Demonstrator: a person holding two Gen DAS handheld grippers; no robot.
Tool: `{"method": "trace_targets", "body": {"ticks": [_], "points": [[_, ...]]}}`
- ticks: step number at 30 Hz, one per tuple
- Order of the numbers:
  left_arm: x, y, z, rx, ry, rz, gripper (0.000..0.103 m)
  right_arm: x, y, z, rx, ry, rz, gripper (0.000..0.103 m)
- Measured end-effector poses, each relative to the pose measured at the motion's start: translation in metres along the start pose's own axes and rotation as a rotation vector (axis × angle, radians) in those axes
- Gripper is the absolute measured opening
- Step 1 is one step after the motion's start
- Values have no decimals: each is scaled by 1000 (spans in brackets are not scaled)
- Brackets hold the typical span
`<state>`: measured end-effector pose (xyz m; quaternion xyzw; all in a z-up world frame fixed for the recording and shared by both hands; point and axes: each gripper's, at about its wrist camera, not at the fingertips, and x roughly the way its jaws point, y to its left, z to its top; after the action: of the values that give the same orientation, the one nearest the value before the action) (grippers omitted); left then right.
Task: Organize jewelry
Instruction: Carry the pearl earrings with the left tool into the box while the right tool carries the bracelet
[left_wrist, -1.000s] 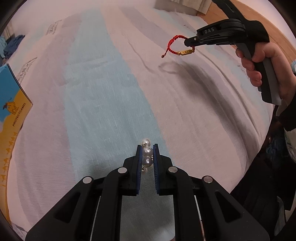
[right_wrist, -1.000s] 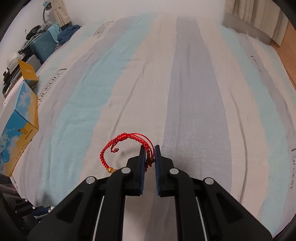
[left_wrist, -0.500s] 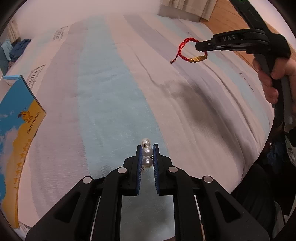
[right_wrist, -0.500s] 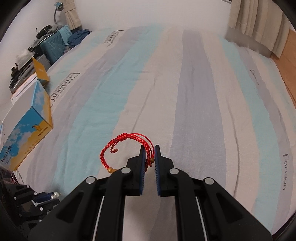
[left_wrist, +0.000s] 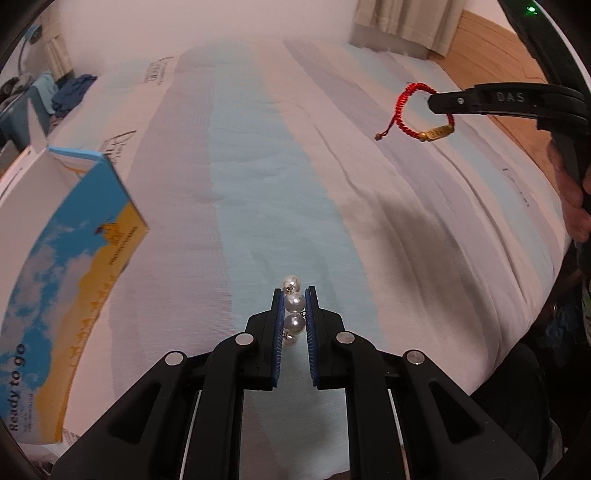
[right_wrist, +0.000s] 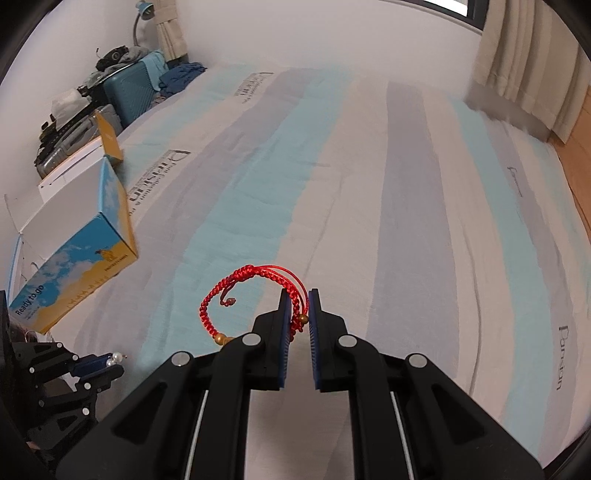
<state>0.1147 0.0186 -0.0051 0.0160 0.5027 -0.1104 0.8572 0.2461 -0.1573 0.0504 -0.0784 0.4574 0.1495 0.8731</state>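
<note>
My left gripper (left_wrist: 294, 297) is shut on a short string of white pearls (left_wrist: 293, 304), which stick out past the blue pads above the striped bedspread (left_wrist: 258, 206). My right gripper (right_wrist: 298, 300) is shut on a red braided bracelet (right_wrist: 236, 286) with gold beads; its loop hangs out to the left of the fingers. In the left wrist view the red bracelet (left_wrist: 408, 110) dangles from the right gripper (left_wrist: 437, 103) at the upper right, well above the bed. In the right wrist view the left gripper (right_wrist: 110, 363) with its pearls shows at the lower left.
An open blue and yellow cardboard box (left_wrist: 62, 258) sits at the bed's left edge, also seen as the box (right_wrist: 85, 236) in the right wrist view. Suitcases and clothes (right_wrist: 122, 81) stand beyond it by the wall. A curtain (right_wrist: 524, 55) and wooden floor (right_wrist: 576, 122) lie to the right.
Both grippers have risen from the bedspread with their jewelry still held. More of the bed, box and room has come into view, and the right gripper sits higher in the left wrist view.
</note>
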Motion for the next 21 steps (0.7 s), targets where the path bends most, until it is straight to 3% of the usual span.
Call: {"method": "trace_targets", "body": {"ticks": [11,21], "points": [[-44,40,9,-43,-58,58,11,-21,57,20,-63,-39,33,9],[-93,93,8,-106,-120,114,11,-36,139,45,-151,-78,91,9]]}}
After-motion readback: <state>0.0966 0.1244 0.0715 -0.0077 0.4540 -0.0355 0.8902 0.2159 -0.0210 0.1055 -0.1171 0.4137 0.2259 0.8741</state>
